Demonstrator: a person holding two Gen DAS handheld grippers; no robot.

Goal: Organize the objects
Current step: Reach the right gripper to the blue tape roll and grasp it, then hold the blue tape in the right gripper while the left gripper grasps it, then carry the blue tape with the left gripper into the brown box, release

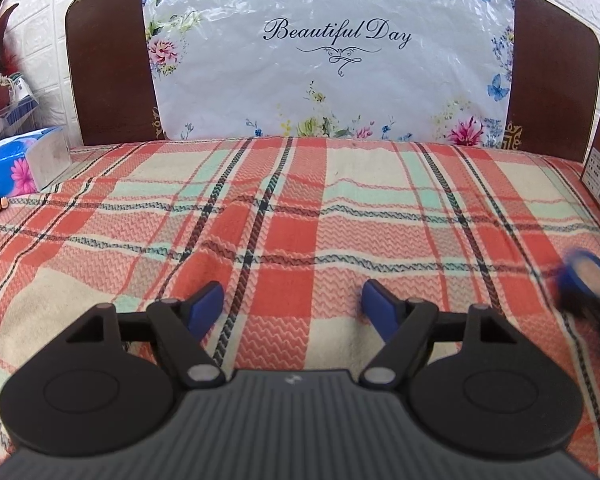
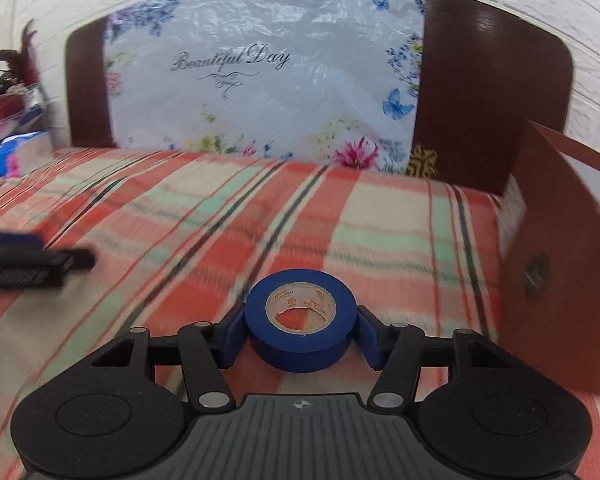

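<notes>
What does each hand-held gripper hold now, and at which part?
The right hand-held gripper holds a blue tape roll by its outer sides, roll lying flat. The left hand-held gripper holds nothing.

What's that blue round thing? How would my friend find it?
Look at the bed with the red checked blanket. Near its right side, left of the brown box, the right gripper grips a roll of blue tape. It is the only ring there, with a cardboard hole in the middle.
</notes>
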